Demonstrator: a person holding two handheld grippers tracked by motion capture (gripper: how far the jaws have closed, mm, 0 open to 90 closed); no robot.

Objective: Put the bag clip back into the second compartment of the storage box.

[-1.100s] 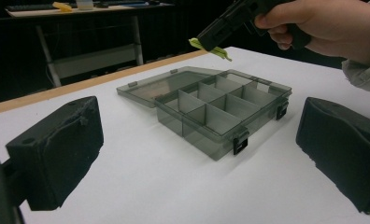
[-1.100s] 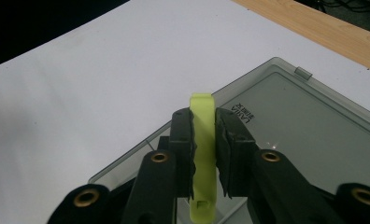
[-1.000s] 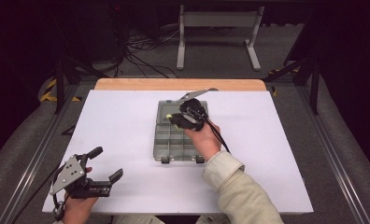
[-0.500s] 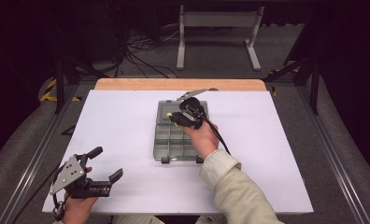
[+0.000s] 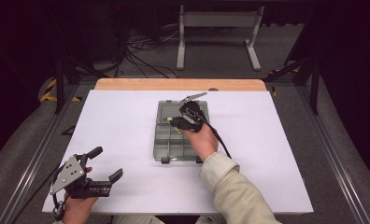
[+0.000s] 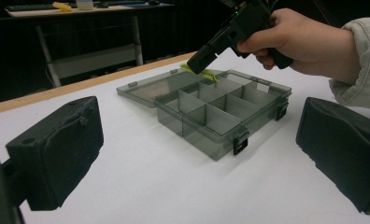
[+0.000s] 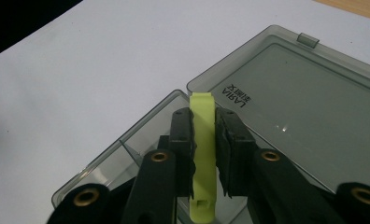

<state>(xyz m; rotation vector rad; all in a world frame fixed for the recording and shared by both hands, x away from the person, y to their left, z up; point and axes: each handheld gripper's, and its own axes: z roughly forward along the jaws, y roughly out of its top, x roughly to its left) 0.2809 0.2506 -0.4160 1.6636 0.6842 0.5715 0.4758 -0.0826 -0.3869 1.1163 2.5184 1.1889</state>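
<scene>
Yellow-green clip [image 7: 203, 154]: clamped between the closed jaws of the right gripper [image 7: 204, 154], held over a back compartment of the open organiser box [image 6: 220, 114], not yet released; left gripper [image 5: 106, 163] is rested open and empty on the table [image 5: 127, 121].
</scene>
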